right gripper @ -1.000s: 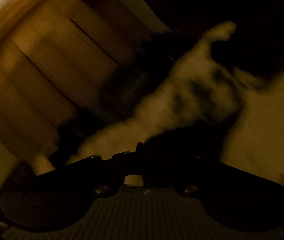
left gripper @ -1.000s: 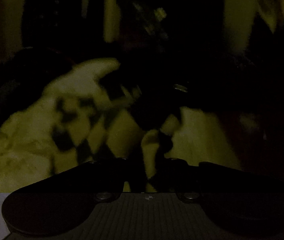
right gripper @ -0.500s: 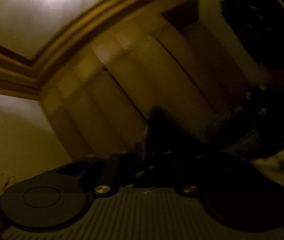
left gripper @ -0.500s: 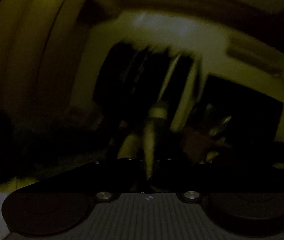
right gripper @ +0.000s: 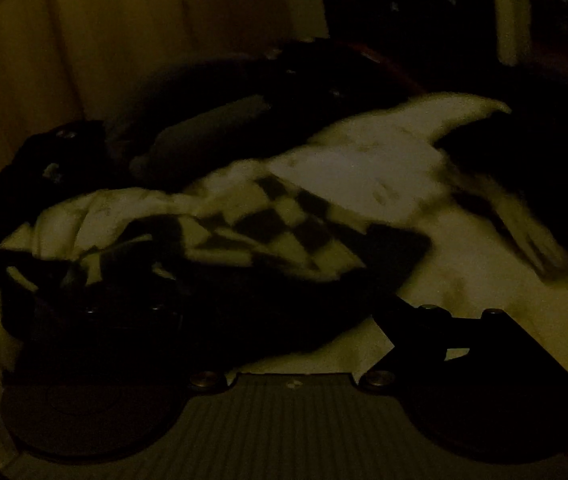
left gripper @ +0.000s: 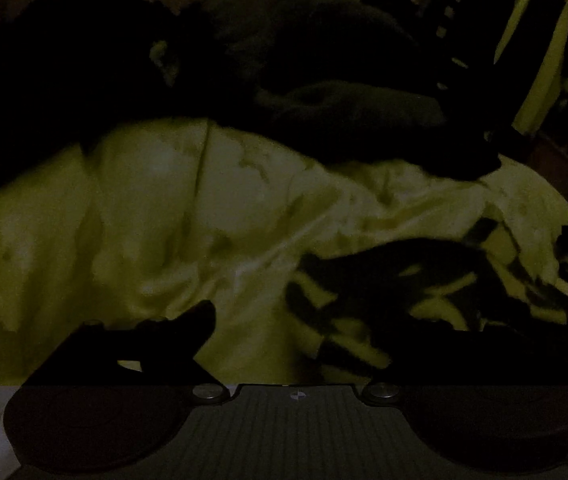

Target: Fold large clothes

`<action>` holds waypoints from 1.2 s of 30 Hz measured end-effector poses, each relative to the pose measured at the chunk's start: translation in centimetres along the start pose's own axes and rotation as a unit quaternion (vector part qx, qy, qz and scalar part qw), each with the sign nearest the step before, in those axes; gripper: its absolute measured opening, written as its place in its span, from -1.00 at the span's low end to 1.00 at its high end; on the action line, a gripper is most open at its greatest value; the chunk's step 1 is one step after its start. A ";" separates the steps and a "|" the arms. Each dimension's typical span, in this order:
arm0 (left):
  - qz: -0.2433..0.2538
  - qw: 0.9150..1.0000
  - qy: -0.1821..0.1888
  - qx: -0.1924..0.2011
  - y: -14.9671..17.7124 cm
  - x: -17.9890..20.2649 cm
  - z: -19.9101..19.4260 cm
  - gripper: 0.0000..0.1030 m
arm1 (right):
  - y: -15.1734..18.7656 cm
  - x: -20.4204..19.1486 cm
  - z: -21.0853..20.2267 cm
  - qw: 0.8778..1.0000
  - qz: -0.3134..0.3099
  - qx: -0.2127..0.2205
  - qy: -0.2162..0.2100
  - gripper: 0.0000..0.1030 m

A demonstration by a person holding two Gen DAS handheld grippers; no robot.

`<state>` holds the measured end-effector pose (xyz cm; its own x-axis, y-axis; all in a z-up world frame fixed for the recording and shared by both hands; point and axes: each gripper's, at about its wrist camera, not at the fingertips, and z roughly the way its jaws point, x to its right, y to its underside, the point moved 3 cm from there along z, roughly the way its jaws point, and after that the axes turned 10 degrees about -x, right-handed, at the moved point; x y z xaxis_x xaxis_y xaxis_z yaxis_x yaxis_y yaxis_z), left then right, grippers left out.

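Note:
A black-and-white checkered garment (left gripper: 424,292) lies crumpled on the pale bed sheet (left gripper: 171,208), low and right in the left wrist view. My left gripper (left gripper: 296,330) hovers over it. Its jaws are opening wide, with bare sheet in the gap and the cloth draped by the right finger. In the right wrist view the same checkered garment (right gripper: 267,232) spreads across the centre and left. My right gripper (right gripper: 275,312) is low over it with jaws opening. A dark fold of cloth lies across the gap and hides the left finger. No pad visibly presses on it.
The room is very dim. A heap of dark clothes (left gripper: 324,92) lies along the far side of the bed, and dark clothes (right gripper: 223,96) also show beyond the garment in the right wrist view. Pale wardrobe doors (right gripper: 83,32) stand behind.
One second ago both grippers were shut on the checkered cloth. They swung up towards the room, then came down over the bed. Both now stand with jaws apart and the cloth lies loose.

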<state>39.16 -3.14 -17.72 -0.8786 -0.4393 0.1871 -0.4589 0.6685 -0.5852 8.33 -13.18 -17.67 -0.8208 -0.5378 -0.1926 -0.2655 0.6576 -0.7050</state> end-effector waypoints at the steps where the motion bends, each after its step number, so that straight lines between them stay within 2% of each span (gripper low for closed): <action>1: 0.002 1.000 0.002 -0.011 -0.3 0.4 0.1 1.00 | -0.8 -1.0 0.6 1.000 -0.025 0.005 -0.002 0.72; 2: 0.001 1.000 0.006 -0.021 0.1 0.0 0.1 1.00 | -1.4 -2.4 -0.2 0.998 -0.055 0.010 -0.004 0.75; 4: -0.004 0.999 0.026 -0.039 0.7 0.2 0.1 1.00 | -2.8 -5.0 1.5 0.993 -0.121 0.011 0.007 0.81; 7: -0.035 0.996 0.047 -0.065 1.9 0.0 -0.5 1.00 | -3.6 -6.6 5.0 0.986 -0.161 -0.021 0.045 0.80; 8: -0.049 0.994 0.060 -0.075 2.2 -0.2 -0.6 1.00 | -3.4 -6.7 6.3 0.985 -0.162 -0.042 0.044 0.71; 9: -0.063 0.991 0.079 -0.087 2.7 -0.4 -0.8 1.00 | -3.1 -6.6 7.8 0.984 -0.159 -0.068 0.035 0.46; 10: -0.073 0.987 0.103 -0.102 3.0 -0.4 -0.9 1.00 | -2.6 -6.3 9.4 0.983 -0.155 -0.098 0.026 0.29; 11: -0.079 0.984 0.117 -0.109 3.2 -0.3 -1.0 1.00 | -2.0 -6.1 9.7 0.982 -0.149 -0.109 0.023 0.01; 14: -0.073 0.983 0.134 -0.101 3.5 0.6 -2.3 1.00 | -0.6 -5.3 8.6 0.990 -0.114 -0.078 0.024 -0.55; 16: -0.048 0.985 0.140 -0.093 3.6 1.7 -3.8 1.00 | -0.2 -4.8 7.1 0.993 -0.097 -0.058 0.022 -0.80; 17: -0.032 0.985 0.143 -0.088 3.6 2.3 -4.3 1.00 | -0.3 -4.5 6.0 0.995 -0.086 -0.042 0.023 -0.80; 19: 0.022 0.990 0.122 -0.065 3.8 3.8 -4.4 1.00 | -0.6 -4.3 3.9 0.997 -0.073 -0.010 0.023 -0.81; 20: 0.052 0.993 0.089 -0.056 4.1 4.6 -3.4 1.00 | -0.7 -4.4 2.8 0.997 -0.068 0.009 0.021 -0.82; 21: 0.055 0.995 0.052 -0.064 4.2 4.9 -2.2 1.00 | -0.9 -4.6 1.8 0.998 -0.062 0.023 0.016 -0.82; 22: 0.048 0.995 0.040 -0.073 4.4 5.1 -1.1 1.00 | -1.1 -4.8 0.9 0.998 -0.054 0.036 0.010 -0.82; 24: 0.017 0.992 0.089 -0.093 4.8 5.1 0.8 1.00 | -1.1 -5.5 -1.2 0.997 -0.044 0.061 -0.003 -0.82; 25: 0.003 0.991 0.093 -0.098 4.9 5.0 1.4 0.65 | -1.1 -5.8 -2.6 0.996 -0.041 0.078 -0.009 -0.82; 26: 0.008 0.992 0.091 -0.087 5.0 5.1 1.5 0.32 | -1.0 -6.1 -3.9 0.995 -0.039 0.094 -0.013 -0.83; 28: 0.010 0.995 0.090 -0.048 5.0 5.1 0.3 0.19 | -1.0 -6.5 -6.9 0.990 -0.035 0.134 -0.018 -0.85; 30: -0.015 0.992 0.129 0.000 4.5 4.4 -2.5 0.13 | -1.2 -6.5 -10.2 0.985 -0.024 0.169 -0.022 -0.85; 32: -0.037 0.987 0.146 0.063 3.5 3.6 -6.5 0.12 | -1.8 -6.3 -14.0 0.976 -0.013 0.215 -0.028 -0.85; 33: -0.043 0.982 0.151 0.108 2.9 3.1 -9.0 0.12 | -2.1 -6.4 -15.9 0.971 -0.012 0.238 -0.030 -0.86; 34: -0.045 0.972 0.160 0.164 2.4 2.7 -12.2 0.12 | -2.4 -6.6 -18.2 0.963 -0.012 0.268 -0.032 -0.86; 36: -0.047 0.951 0.182 0.245 2.0 2.3 -17.3 0.12 | -2.7 -7.4 -22.4 0.945 -0.013 0.325 -0.040 -0.86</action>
<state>33.97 7.58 -4.79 -0.8654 -0.1861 0.4652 -0.4990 0.2367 -0.8336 3.83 0.85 1.00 -0.7703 -0.6047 -0.2026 0.1033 0.1952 -0.9753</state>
